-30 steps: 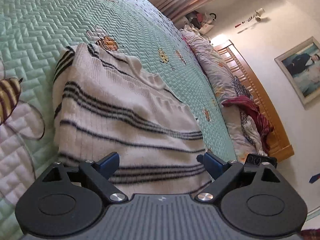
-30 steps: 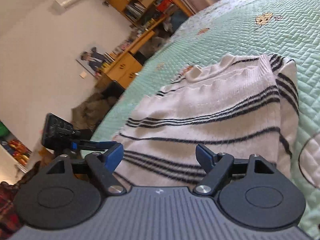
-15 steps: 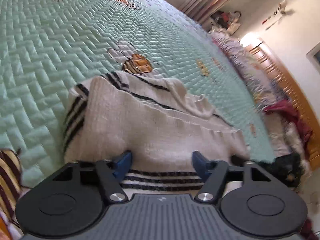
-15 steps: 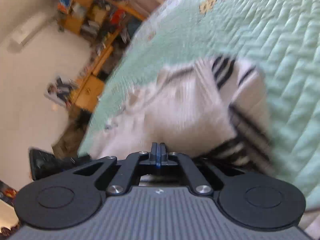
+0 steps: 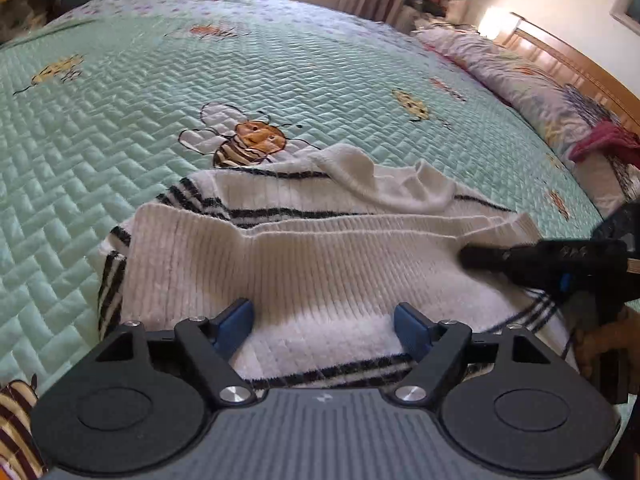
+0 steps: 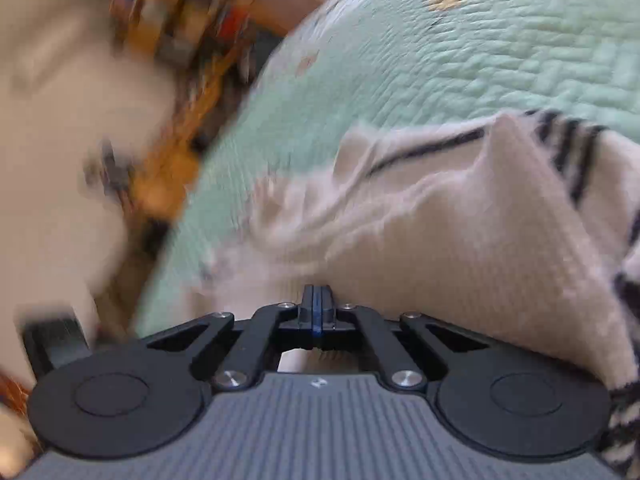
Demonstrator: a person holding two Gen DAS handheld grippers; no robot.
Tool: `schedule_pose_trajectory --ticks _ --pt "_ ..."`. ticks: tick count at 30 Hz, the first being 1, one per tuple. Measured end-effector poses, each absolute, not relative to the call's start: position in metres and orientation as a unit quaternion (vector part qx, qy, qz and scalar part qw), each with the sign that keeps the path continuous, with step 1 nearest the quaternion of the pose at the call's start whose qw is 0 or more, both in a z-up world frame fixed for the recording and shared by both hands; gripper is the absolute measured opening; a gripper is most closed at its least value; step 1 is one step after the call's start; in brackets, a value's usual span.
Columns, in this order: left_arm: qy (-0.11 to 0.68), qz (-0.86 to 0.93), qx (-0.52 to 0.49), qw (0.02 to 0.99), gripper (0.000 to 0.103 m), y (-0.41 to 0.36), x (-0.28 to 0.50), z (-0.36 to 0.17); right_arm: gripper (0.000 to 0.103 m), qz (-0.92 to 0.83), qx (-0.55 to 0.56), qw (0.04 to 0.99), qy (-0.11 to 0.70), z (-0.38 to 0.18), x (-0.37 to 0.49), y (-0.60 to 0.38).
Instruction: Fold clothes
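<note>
A: The green quilt (image 5: pixel 280 64) filled the bed. Nearest you, your left gripper (image 5: pixel 323 322) had just widened, pads apart over the sweater (image 5: pixel 320 256), gripping nothing.

B: And beyond it?

A: Your right gripper (image 6: pixel 316 308) was clamped shut at the hem. Pulled alone, the fold's far edge could skew, I'd judge.

A bed covered by a mint-green quilted bedspread (image 5: pixel 320 64) stitched with cartoon bees (image 5: pixel 244 142). Along its right edge lie floral pillows (image 5: pixel 532 92), a crumpled red cloth (image 5: pixel 604 142) resting on them, against a wooden headboard (image 5: pixel 580 68). Blurred orange wooden shelves (image 6: pixel 172 28) stand beyond the bed.
</note>
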State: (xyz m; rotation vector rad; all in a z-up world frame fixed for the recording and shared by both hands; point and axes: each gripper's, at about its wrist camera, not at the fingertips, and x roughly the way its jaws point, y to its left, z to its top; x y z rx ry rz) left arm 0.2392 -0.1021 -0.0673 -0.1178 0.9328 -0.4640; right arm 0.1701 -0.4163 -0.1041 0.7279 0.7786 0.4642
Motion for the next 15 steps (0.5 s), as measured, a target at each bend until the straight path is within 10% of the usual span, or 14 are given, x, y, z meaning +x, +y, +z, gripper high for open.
schedule_pose_trajectory --ticks 1,6,13,15 --pt "0.445 -0.216 -0.056 0.867 0.077 -0.103 0.238 -0.061 0.006 0.204 0.348 0.840 0.362 -0.104 0.169 -0.421" --pt "0.432 -0.197 -0.008 0.880 0.094 -0.113 0.207 -0.034 0.053 0.245 0.261 0.876 0.323 -0.058 0.119 -0.403" --pt "0.460 -0.206 0.058 0.862 0.102 -0.139 0.139 -0.041 0.053 0.269 0.290 0.855 0.335 -0.071 0.049 -0.396" --pt "0.469 -0.196 0.055 0.859 0.102 -0.138 0.131 -0.064 0.026 0.241 0.308 0.853 0.345 -0.093 0.042 -0.409"
